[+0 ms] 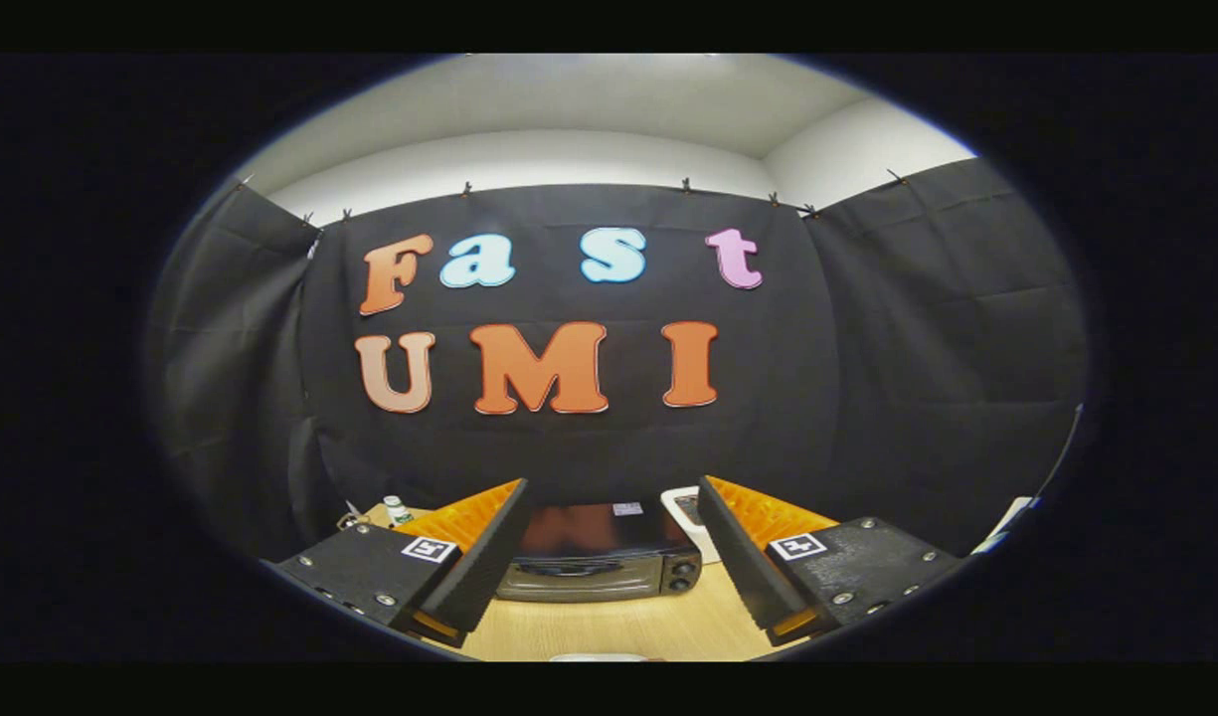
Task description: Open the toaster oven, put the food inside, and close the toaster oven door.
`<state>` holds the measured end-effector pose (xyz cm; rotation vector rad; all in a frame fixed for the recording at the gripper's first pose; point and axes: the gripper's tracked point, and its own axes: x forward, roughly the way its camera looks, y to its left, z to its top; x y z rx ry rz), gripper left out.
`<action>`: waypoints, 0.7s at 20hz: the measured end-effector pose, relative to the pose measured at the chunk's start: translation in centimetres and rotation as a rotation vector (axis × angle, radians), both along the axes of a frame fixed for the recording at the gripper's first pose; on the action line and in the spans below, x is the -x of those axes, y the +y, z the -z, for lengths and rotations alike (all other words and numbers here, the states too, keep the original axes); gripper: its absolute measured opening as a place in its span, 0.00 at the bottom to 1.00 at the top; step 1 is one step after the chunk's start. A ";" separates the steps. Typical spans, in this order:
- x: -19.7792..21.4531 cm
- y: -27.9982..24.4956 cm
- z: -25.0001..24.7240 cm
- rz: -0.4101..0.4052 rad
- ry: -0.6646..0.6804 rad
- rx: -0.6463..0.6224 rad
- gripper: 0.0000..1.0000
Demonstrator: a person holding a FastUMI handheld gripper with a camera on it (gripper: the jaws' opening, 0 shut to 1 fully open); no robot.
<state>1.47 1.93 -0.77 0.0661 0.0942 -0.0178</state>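
Approach step, door not yet opened: fingers spread wide and empty above the pale wooden bench, dark boxy toaster oven shut at 12 o'clock just beyond them; next move calls for reaching its door handle.

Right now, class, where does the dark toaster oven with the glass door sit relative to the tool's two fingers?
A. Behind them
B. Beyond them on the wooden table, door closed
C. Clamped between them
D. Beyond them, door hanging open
B: the dark toaster oven stands on the wooden table beyond the open tool, untouched, door shut.
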 end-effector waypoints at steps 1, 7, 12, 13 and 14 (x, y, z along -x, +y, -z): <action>0.0 0.2 -0.1 -0.003 0.000 -0.013 0.98; 0.0 2.0 0.7 -0.035 0.010 0.006 0.98; -1.0 3.6 1.7 -0.066 0.029 0.002 0.98; -1.2 4.0 2.1 -0.075 0.038 0.002 0.98; -1.7 4.4 2.7 -0.084 0.047 0.004 0.98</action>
